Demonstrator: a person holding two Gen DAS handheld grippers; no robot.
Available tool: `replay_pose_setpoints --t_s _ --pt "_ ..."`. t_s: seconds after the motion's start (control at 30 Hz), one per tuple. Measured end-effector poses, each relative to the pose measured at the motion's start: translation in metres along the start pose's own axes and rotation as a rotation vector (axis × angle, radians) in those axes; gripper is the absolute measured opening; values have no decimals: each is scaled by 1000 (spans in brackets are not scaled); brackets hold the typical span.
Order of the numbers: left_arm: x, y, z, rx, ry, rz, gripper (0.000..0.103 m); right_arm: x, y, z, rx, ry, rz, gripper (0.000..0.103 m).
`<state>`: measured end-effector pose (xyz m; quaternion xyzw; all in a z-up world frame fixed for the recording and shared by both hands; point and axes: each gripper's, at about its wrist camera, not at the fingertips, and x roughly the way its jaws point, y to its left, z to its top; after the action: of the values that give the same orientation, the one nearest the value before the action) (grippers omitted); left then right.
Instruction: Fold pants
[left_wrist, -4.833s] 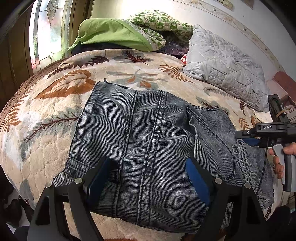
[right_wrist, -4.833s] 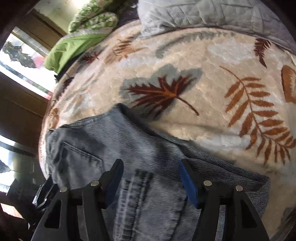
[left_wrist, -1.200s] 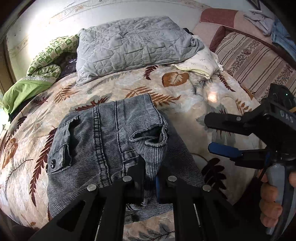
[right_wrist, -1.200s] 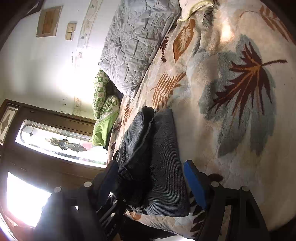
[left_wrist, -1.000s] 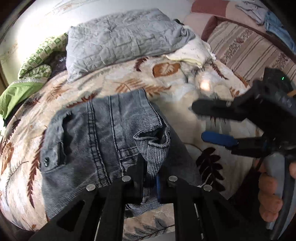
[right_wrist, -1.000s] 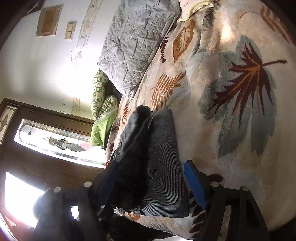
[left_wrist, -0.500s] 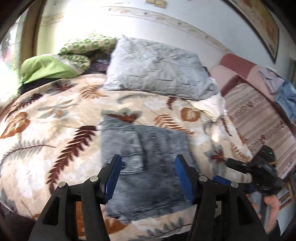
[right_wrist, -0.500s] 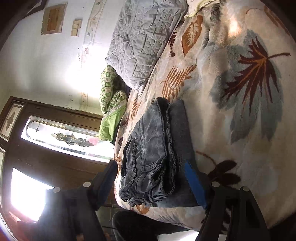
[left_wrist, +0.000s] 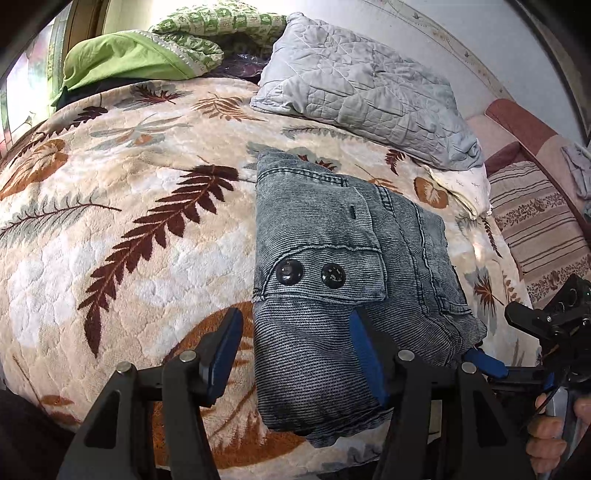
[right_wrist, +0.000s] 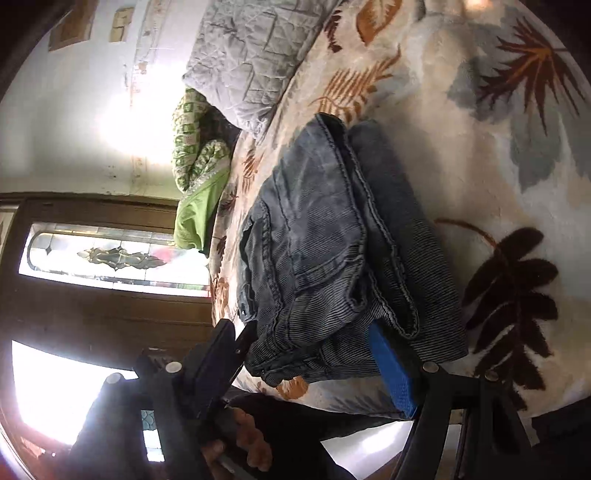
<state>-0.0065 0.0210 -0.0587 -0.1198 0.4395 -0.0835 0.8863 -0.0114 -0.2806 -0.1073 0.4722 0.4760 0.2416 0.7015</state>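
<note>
— Where are we with the pants (left_wrist: 354, 280)?

— We judge the folding nearly done. They lie as a compact, layered bundle near the front edge of the leaf-patterned blanket (left_wrist: 147, 206), well clear of the grey quilted pillow (left_wrist: 362, 88). On top is a flap with two dark snap buttons (left_wrist: 312, 274).

— And our grippers?

— The left gripper (left_wrist: 295, 350) is spread wide, holding nothing; its blue pads straddle the near left part of the bundle. The right gripper (right_wrist: 317, 354) is wide too, and empty. One blue pad sits right at the bundle's near right corner, whether touching it or only in front of it we cannot tell.

— How does the fold look?

— Grey-blue ribbed denim, fairly square on the left. From the right wrist view the layers at the near right corner gape and sag, edges staggered.

— So the next move?

— Probably to press or tuck that loose corner so the layers sit flush, or simply to back both grippers away if we accept it as is.
</note>
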Motion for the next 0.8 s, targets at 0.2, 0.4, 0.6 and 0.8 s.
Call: replay_pose_setpoints --t_s 0.2,0.4,0.6,0.8 --pt "5 2 -1 3 1 1 64 12 0 11 34 -42 -42 77" --pt "6 4 -2 -4 -4 16 71 15 -7 10 17 -60 -196 11" --pt "-30 0 9 -17 -106 20 71 -11 50 -13 -245 -175 -330 8" --pt "11 -17 -13 149 12 169 75 12 15 -23 -234 -108 -424 8"
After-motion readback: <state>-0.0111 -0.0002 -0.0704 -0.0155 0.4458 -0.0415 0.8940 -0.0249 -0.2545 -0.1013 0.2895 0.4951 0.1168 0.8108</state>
